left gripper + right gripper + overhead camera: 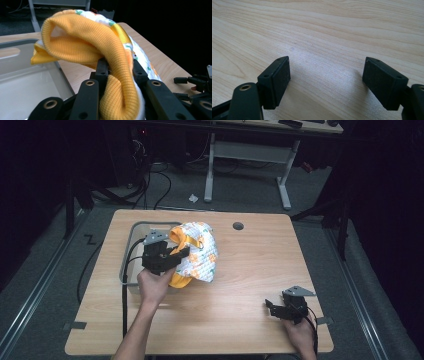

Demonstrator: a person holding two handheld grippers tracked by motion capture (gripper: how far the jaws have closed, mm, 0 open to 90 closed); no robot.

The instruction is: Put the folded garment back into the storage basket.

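The orange-trimmed patterned garment (197,255) is gripped by the left gripper (176,255), jaws clamped on its ribbed edge, and held just right of the grey bin (131,237). Laying it out appears left undone. The right gripper (274,309) is rested near right, jaws wide and empty.

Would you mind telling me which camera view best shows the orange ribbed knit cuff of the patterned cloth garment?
The left gripper view: the orange ribbed knit cuff looms close, pinched between black fingers. The high view shows it small.
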